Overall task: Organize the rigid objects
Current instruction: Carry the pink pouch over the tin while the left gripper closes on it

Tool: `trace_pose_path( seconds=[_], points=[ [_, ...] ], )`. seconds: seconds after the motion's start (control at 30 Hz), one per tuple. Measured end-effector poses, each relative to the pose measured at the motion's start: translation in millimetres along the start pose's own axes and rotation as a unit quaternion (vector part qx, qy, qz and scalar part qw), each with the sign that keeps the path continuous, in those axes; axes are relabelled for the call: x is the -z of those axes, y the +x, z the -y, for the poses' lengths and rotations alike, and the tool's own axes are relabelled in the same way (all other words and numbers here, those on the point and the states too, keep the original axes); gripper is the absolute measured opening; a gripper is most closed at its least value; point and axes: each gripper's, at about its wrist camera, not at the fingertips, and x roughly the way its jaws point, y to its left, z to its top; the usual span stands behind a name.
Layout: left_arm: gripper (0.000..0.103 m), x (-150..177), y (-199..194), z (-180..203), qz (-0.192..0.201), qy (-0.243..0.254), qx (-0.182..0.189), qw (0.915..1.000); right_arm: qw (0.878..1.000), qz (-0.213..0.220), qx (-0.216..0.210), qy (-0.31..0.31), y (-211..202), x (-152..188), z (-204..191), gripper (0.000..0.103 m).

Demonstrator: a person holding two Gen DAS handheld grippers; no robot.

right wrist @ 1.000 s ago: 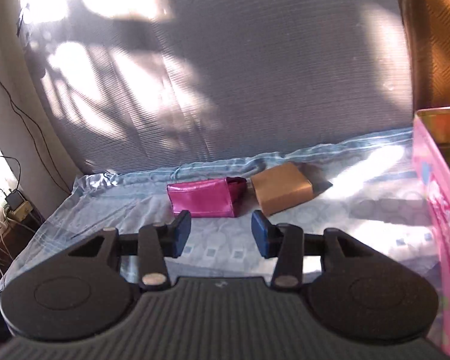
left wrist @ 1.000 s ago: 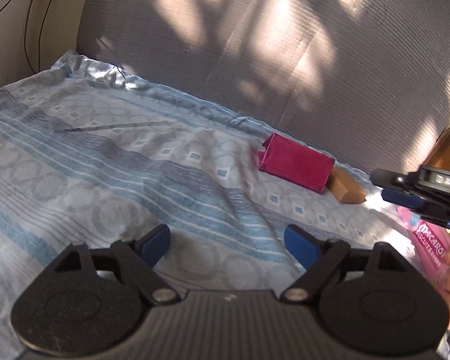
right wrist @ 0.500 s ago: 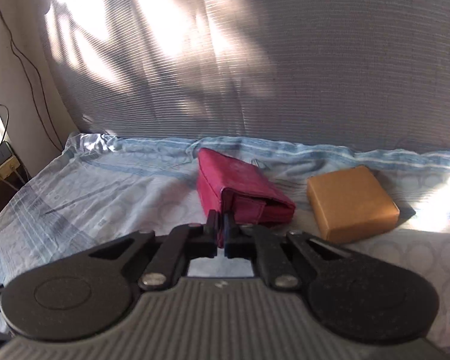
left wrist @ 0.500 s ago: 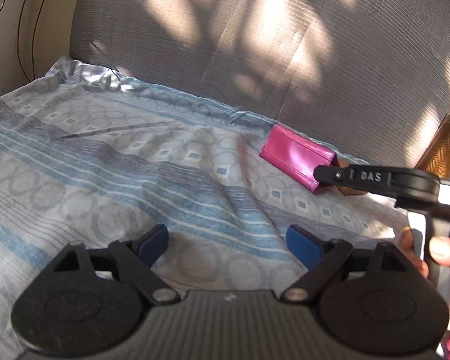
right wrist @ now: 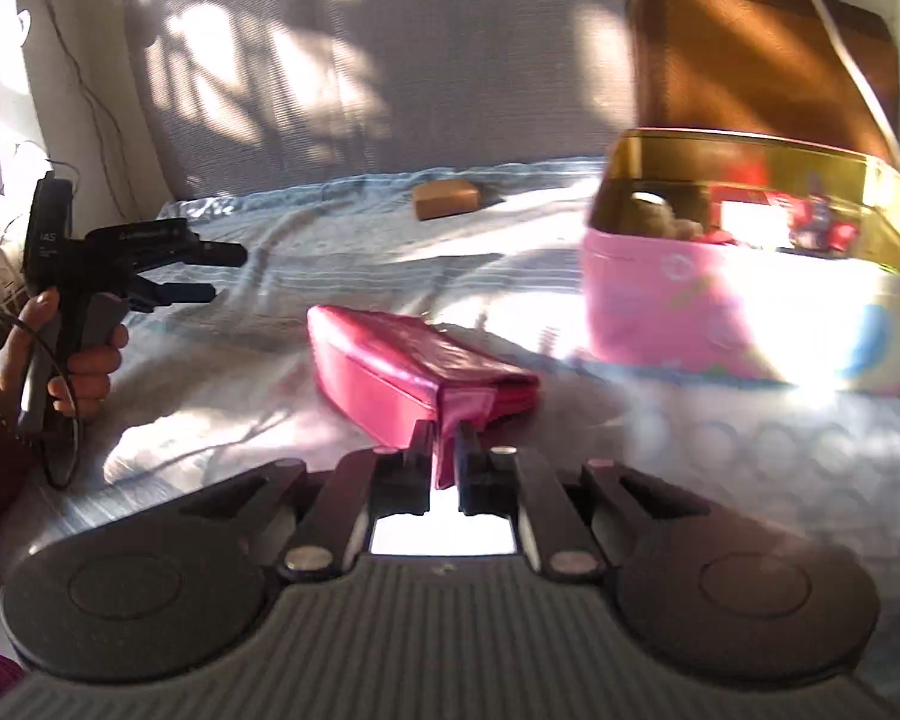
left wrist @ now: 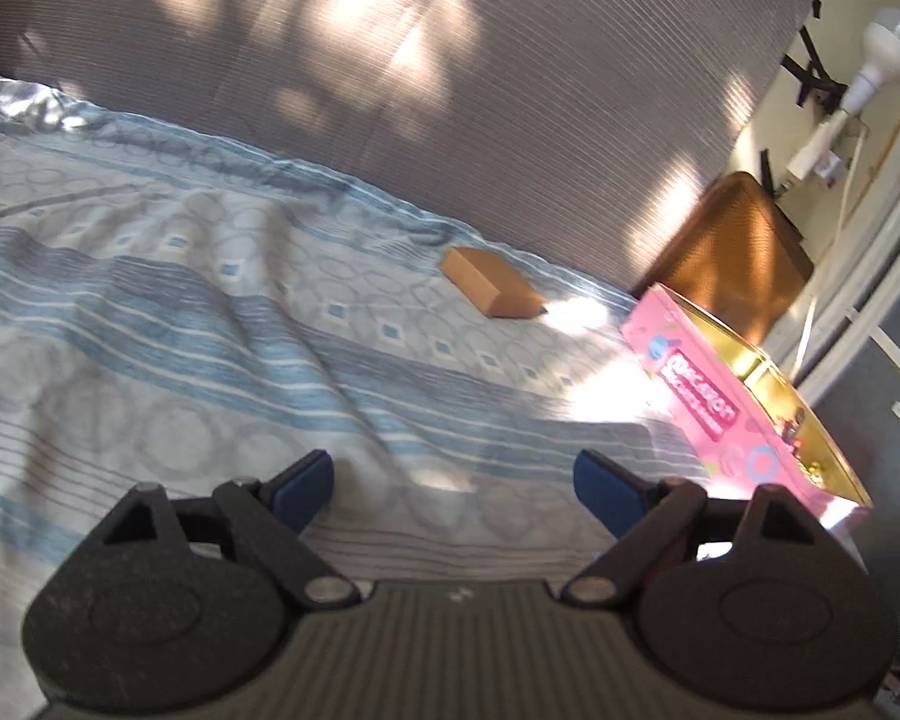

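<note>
My right gripper [right wrist: 447, 450] is shut on the near edge of a magenta wallet [right wrist: 414, 366] and holds it above the patterned bedsheet [right wrist: 270, 276]. A pink open tin [right wrist: 720, 294] with gold inside and several items stands just right of the wallet; it also shows in the left wrist view [left wrist: 732, 396]. A brown box [left wrist: 492, 288] lies on the sheet near the grey backrest, and shows far off in the right wrist view [right wrist: 447, 198]. My left gripper [left wrist: 453, 483] is open and empty over the sheet; it appears at the left in the right wrist view [right wrist: 210, 276].
A grey backrest [left wrist: 450, 90] runs behind the bed. A brown cushion [right wrist: 762, 60] stands behind the pink tin. Cables hang along the wall at the left [right wrist: 90, 90]. A lamp bulb [left wrist: 888, 42] sits at the upper right.
My right gripper has lifted the wallet away from the backrest and carried it toward the pink tin. My left gripper has turned right, bringing the tin into its view.
</note>
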Motion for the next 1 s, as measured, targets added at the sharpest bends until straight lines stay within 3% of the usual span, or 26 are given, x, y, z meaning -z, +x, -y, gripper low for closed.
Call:
trace_pose_path(
  seconds=[0.07,0.23,0.3,0.4,0.5,0.57,0.6,0.67,0.83,1.0],
  points=[
    [0.085,3,3,17,-0.016,0.001,0.034,0.9993,0.999,0.012,0.035,0.014,-19,10,13,0.019],
    [0.085,25,5,79,-0.063,0.036,0.114,0.9907,0.999,0.043,0.009,0.016,-25,15,15,0.050],
    [0.085,38,8,104,-0.096,0.052,0.118,0.9870,0.999,0.038,-0.013,-0.004,-14,13,5,0.052],
    [0.085,54,9,128,-0.123,0.067,0.113,0.9837,0.998,0.019,-0.036,-0.055,4,12,-11,0.065],
    [0.085,65,16,143,-0.140,0.072,0.118,0.9805,0.995,0.009,-0.042,-0.085,25,7,-21,0.065],
    [0.065,72,27,151,-0.161,0.079,0.113,0.9773,0.996,-0.001,-0.044,-0.075,39,2,-22,0.065],
    [0.058,75,29,155,-0.162,0.084,0.110,0.9769,0.997,0.001,-0.040,-0.070,43,0,-24,0.059],
    [0.058,73,20,167,-0.143,0.105,0.082,0.9808,0.996,0.021,-0.027,-0.084,37,-3,-33,0.057],
    [0.059,40,-1,198,-0.101,0.119,0.124,0.9799,0.985,0.127,-0.003,-0.113,-10,-12,-37,0.051],
    [0.060,11,33,255,-0.082,0.164,0.137,0.9735,0.977,0.180,0.047,-0.101,-19,-38,3,0.051]
  ],
)
